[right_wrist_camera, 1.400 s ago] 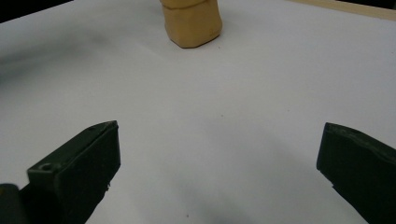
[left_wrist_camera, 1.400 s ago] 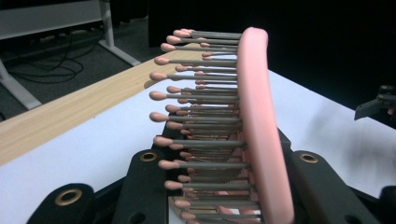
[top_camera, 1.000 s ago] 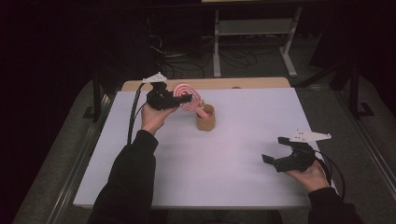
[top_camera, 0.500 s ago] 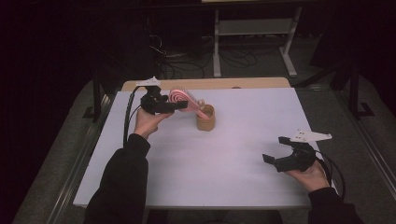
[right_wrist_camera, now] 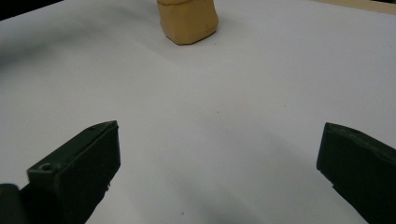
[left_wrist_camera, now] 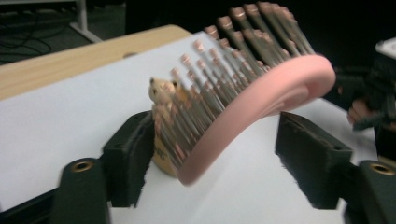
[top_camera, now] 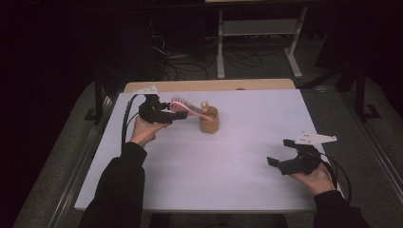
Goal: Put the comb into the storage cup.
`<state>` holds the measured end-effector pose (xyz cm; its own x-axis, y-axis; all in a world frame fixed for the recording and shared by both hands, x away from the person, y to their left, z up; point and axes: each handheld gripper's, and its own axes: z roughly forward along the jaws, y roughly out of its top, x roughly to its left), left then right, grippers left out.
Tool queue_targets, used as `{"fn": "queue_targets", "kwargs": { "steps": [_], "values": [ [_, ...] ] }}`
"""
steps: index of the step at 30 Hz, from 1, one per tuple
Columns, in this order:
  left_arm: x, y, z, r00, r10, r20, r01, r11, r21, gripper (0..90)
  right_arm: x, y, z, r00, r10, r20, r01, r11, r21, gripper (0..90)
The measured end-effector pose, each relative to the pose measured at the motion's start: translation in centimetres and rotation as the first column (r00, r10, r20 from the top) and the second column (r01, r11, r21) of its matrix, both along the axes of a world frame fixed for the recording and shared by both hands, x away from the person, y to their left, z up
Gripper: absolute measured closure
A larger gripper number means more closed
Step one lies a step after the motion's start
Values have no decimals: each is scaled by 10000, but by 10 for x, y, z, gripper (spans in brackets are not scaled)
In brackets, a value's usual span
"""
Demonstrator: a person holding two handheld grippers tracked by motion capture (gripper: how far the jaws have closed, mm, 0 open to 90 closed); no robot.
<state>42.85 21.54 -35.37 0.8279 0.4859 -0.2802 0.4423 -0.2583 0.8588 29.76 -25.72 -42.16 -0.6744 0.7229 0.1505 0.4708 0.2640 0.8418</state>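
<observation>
Left gripper (left_wrist_camera: 210,161) jaws have just been opening, clear of my pink bristled hairbrush (left_wrist_camera: 261,98), which half hides the tan bear-topped holder (left_wrist_camera: 161,116) at frame centre.

Pink hairbrush (left_wrist_camera: 261,100) tilted, bristles up, handle in tan holder (top_camera: 209,122).

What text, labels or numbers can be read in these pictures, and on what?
None can be read.
Cup: a dark mark low on its side in the left gripper view, too blurred and half hidden behind the brush to read.
Brush, table: no print to be seen.
</observation>
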Motion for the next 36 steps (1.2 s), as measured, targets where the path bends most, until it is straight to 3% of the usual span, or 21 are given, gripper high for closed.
{"fn": "queue_targets", "kwargs": {
  "steps": [8, 16, 36],
  "values": [
    [-10, 4, -5, 9995, -276, 169, 271, 9993, 274, 157, 0, 0, -1, 10000, 31, -18, -32, 10000, -70, 0],
    [-20, 10, -8, 9986, -440, 287, 426, 9980, 476, 115, 0, 1, -2, 10000, 54, -53, -55, 9999, -96, 0],
    [-37, 32, -13, 9982, 138, 589, -167, 9986, 495, 0, 0, 1, -2, 10000, 34, -80, -35, 9999, -96, 0]
  ]
}}
